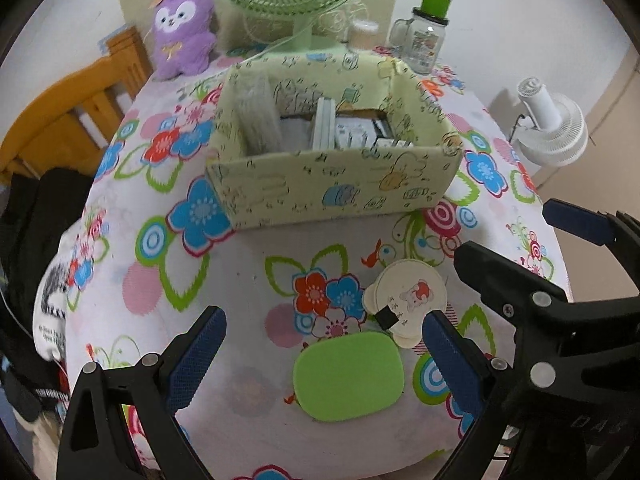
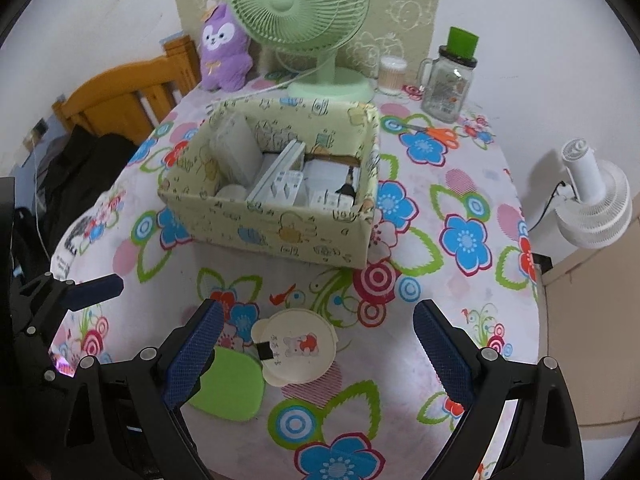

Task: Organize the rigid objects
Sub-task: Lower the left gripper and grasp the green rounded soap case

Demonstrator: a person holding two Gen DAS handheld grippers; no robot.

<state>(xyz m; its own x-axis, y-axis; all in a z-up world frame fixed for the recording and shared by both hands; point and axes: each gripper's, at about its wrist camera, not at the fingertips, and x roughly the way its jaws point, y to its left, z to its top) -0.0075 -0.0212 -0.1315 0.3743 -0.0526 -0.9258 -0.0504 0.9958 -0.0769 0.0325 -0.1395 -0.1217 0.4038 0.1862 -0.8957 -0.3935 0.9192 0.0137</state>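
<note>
Both grippers hang low over the near table edge, jaws spread wide and holding nothing: the left gripper [image 1: 322, 354] above a green pad [image 1: 347, 376], the right gripper [image 2: 318, 342] around a cream round case [image 2: 295, 345] that overlaps the pad's corner. Farther back sits a patterned box [image 2: 280, 236] with white items inside. Behind it stand a green fan [image 2: 300, 4], a purple plush [image 2: 224, 50] and a jar [image 2: 448, 80].
</note>
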